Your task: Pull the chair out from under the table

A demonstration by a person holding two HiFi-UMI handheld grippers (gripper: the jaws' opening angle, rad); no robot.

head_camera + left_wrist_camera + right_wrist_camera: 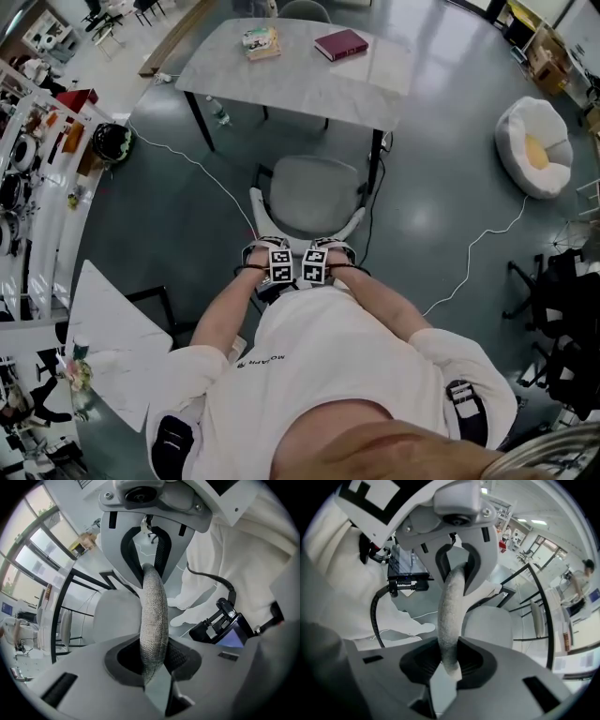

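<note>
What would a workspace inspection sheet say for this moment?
Surface: marble-top table, mostly bare; grey floor.
Job's things: chair, seat in front of the table's near edge.
Clutter: maroon book and a packet at the table's far end.
Grippers: left tongs and right tongs both clamped on the backrest, side by side.
Cables: white cable across the floor left of the chair; second cable at right.
Surroundings: white round cushion at right, shelving at left.
</note>
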